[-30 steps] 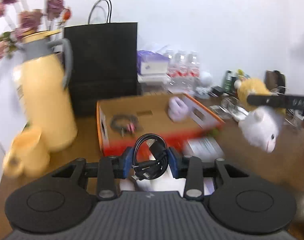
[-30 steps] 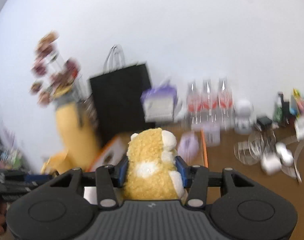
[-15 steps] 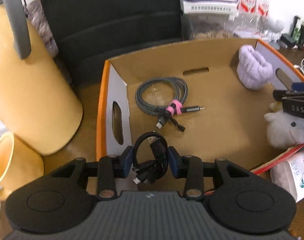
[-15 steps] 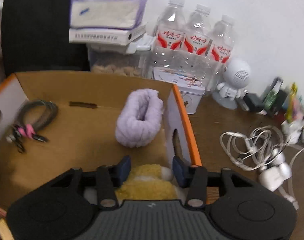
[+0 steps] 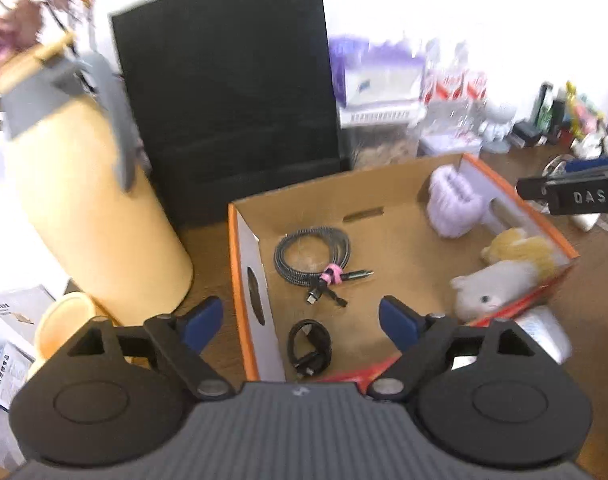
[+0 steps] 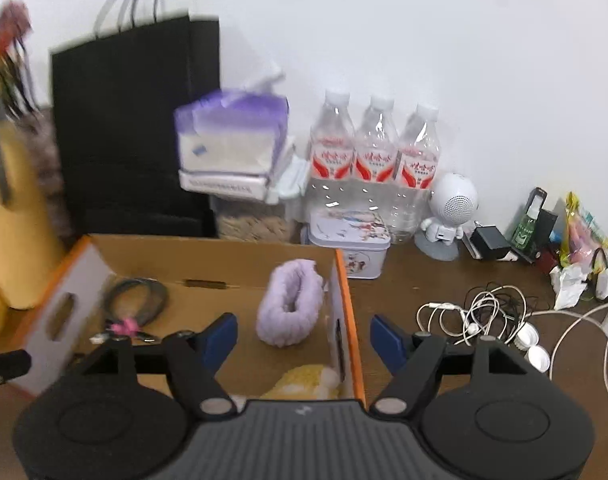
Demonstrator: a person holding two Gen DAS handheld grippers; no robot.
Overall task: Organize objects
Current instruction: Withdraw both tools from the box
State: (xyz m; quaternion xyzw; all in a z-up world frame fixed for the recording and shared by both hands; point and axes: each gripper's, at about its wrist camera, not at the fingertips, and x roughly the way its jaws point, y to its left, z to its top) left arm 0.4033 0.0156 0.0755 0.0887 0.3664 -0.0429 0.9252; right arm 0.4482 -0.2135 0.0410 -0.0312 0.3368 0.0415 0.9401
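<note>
Your left gripper (image 5: 301, 318) is opening its jaws wide over the near end of the cardboard box (image 5: 245, 280), gripping nothing, with the small black cable coil (image 5: 308, 347) lying loose on the box floor below them. Your right gripper (image 6: 304, 336) is opening too, empty, above the box's right wall, and the yellow plush toy (image 6: 308, 382) is lying inside the box's near right corner, beside the white plush toy (image 5: 492, 286).
</note>
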